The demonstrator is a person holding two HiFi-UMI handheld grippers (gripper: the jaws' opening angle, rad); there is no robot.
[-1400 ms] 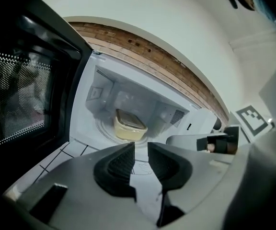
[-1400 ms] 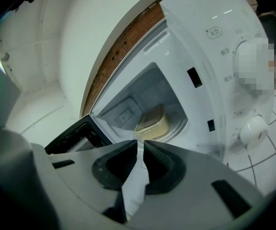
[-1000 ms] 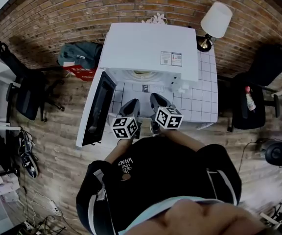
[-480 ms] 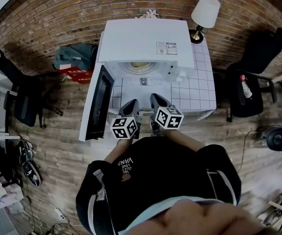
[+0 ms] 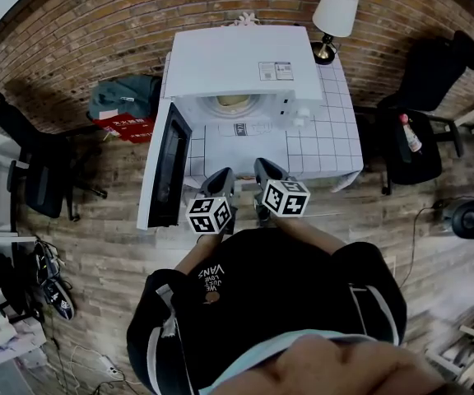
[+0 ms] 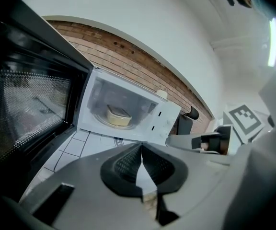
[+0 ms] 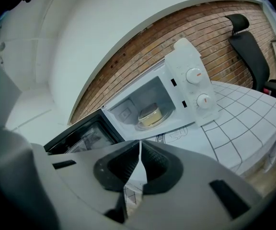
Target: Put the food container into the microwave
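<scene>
Both of my claws are empty and pinched together. My left claw (image 6: 141,150) has its two pads meeting in a thin line with nothing between them, and my right claw (image 7: 140,150) is the same. I hold them side by side close to my chest, short of the table's (image 5: 323,142) near edge and well apart from anything on it.

The food container (image 7: 151,115) is already inside the microwave (image 5: 245,60). It is a shallow pale tub sitting upright on the round plate in the middle of the chamber. The door (image 5: 169,167) hangs wide open, swung out to my left past the table's edge, with its dark window facing inward.

As I judge it, the placing itself is done and I am at the tail of the job. What is left, if anything, is shutting the door. My left claw is the nearer one for that. I would reach out past the door's free edge, set the closed tips against its outer face, and sweep it round to the right until it meets the front. The push should be gentle, since the microwave merely rests on the table and a hard shove could shift it or jolt the tub off centre.
</scene>
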